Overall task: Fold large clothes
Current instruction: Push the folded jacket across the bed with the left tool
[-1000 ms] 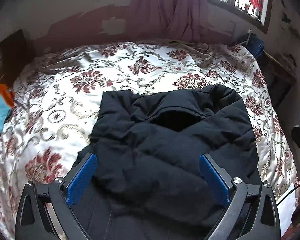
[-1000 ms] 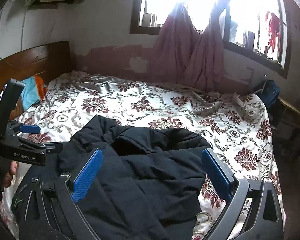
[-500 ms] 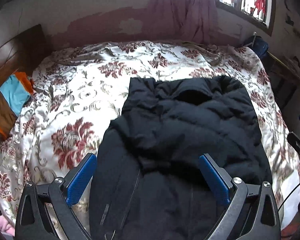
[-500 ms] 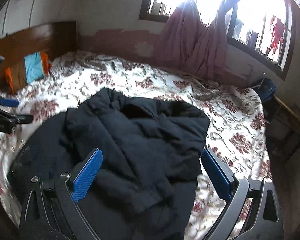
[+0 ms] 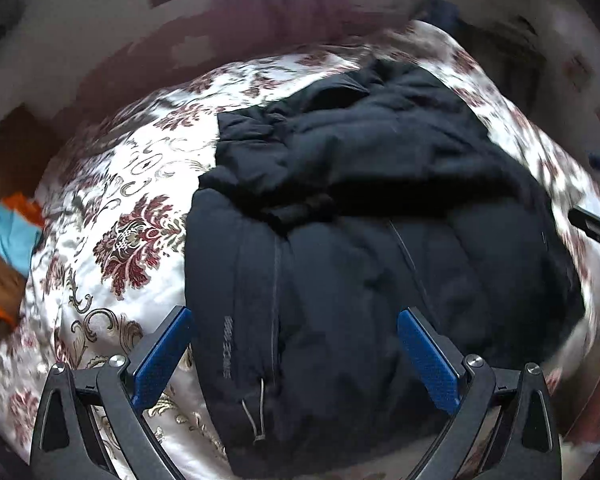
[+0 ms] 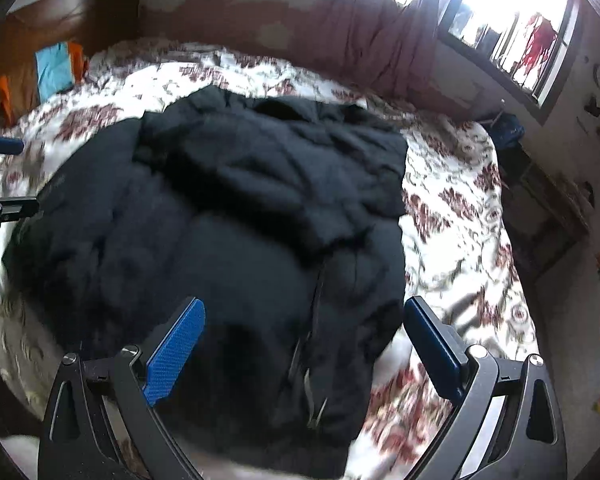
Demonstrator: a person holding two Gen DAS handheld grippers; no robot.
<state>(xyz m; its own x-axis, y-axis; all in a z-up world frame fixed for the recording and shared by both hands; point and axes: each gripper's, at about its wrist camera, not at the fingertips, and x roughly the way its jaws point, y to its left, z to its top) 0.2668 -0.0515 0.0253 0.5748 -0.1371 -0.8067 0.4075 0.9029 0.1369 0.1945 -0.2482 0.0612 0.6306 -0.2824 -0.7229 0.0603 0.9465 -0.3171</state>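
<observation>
Black jacket point(image 5: 340, 280): one line of small grey lettering printed along the front panel, beside the zipper, near the hem. Too blurred and small to read. No other legible text in either view.

Jacket point(image 5: 364, 248) on bedspread point(image 5: 132, 208)

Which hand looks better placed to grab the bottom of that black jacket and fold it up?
Probably left: the left gripper hangs open right over the black jacket's hem corner. The right gripper, also open, straddles the opposite edge.
</observation>
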